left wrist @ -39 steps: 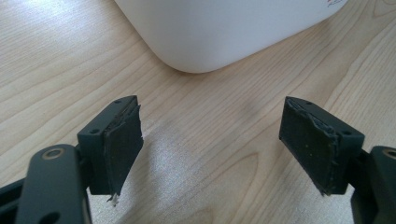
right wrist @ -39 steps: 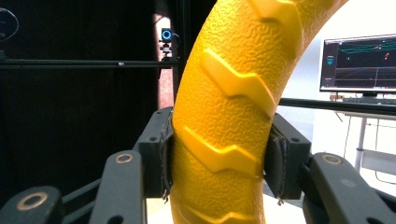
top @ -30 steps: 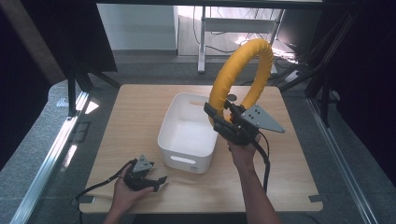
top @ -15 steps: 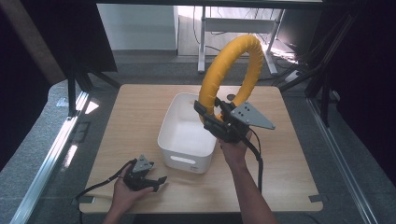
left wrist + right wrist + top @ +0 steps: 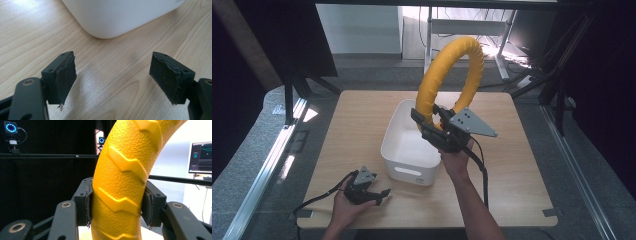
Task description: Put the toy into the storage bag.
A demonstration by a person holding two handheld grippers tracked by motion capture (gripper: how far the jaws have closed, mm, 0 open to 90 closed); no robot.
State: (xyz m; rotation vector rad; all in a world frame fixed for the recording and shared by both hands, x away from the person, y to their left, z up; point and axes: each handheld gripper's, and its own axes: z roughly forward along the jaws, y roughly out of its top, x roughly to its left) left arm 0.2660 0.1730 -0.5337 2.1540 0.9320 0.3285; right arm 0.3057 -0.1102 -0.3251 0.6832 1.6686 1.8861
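Note:
A big yellow ring with a raised zigzag tread stands upright in the air above the white bin. My right gripper is shut on the ring's lower part, over the bin's right side. In the right gripper view both pads press the textured yellow ring. My left gripper rests low on the table near the front left, in front of the bin, open with nothing between its fingers. The bin's rounded corner shows just beyond them.
The wooden table carries the bin at its middle. Black frame legs stand at the back left and right. A cable trails from each gripper. Grey floor surrounds the table; a monitor glows at the far right.
The right gripper has carried the yellow ring leftward, from beside the bin's right edge to over the bin. The left gripper has stayed put.

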